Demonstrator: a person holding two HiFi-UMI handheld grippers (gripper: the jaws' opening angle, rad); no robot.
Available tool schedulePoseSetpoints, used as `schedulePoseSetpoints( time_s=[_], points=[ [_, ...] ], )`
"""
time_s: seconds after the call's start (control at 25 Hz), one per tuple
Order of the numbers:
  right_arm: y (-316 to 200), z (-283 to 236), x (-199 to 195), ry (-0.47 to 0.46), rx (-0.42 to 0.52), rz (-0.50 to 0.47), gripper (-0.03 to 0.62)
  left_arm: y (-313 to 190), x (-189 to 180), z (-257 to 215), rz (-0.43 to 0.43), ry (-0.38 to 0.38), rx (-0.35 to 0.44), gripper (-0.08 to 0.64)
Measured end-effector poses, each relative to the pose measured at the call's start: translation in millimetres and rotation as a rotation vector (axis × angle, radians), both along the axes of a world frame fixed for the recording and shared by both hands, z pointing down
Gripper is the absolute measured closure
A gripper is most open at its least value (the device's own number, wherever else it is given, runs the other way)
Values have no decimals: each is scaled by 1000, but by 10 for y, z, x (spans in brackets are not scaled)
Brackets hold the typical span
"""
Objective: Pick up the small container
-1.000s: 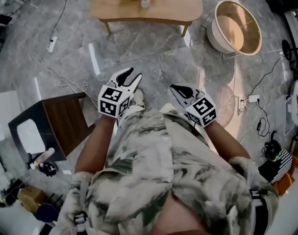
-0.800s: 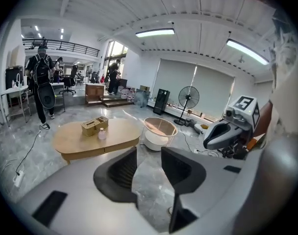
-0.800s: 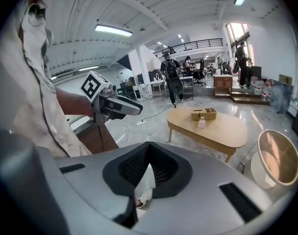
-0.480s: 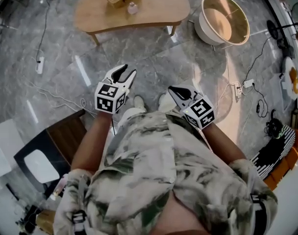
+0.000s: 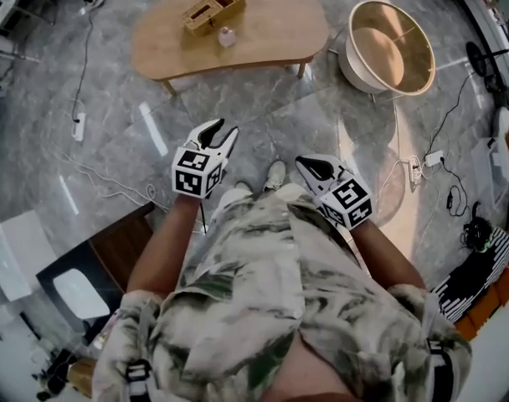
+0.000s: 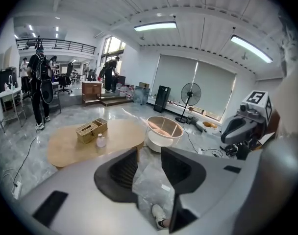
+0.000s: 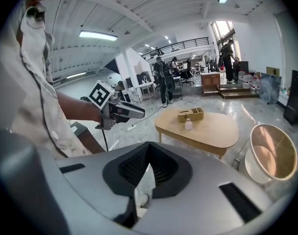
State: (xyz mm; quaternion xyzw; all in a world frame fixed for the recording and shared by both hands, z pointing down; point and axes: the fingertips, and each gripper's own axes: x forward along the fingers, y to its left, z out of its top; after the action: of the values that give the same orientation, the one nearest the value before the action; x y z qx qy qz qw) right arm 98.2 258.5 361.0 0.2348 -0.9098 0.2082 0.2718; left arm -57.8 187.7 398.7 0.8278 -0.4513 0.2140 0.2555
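Table (image 5: 263,32) lower in view, small container (image 5: 227,36) far beyond both jaws

The small container (image 5: 227,36), upright on the wooden table (image 5: 271,32)
Pale and rounded with a narrower top, it stands alone just beside the tan compartmented box (image 5: 213,9).

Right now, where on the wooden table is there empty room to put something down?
The light wooden table is bare across its right half, from the small pale container to the end by the round white tub. Crowded: around the woven basket.
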Motion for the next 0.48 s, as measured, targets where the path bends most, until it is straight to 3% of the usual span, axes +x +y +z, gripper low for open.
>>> schedulePoseSetpoints(
  time_s=[0.48],
  points=[
    [-898,302,243,-8,-35,-26,571,-1099,0,399,-91,-40,-35,394]
  ],
)
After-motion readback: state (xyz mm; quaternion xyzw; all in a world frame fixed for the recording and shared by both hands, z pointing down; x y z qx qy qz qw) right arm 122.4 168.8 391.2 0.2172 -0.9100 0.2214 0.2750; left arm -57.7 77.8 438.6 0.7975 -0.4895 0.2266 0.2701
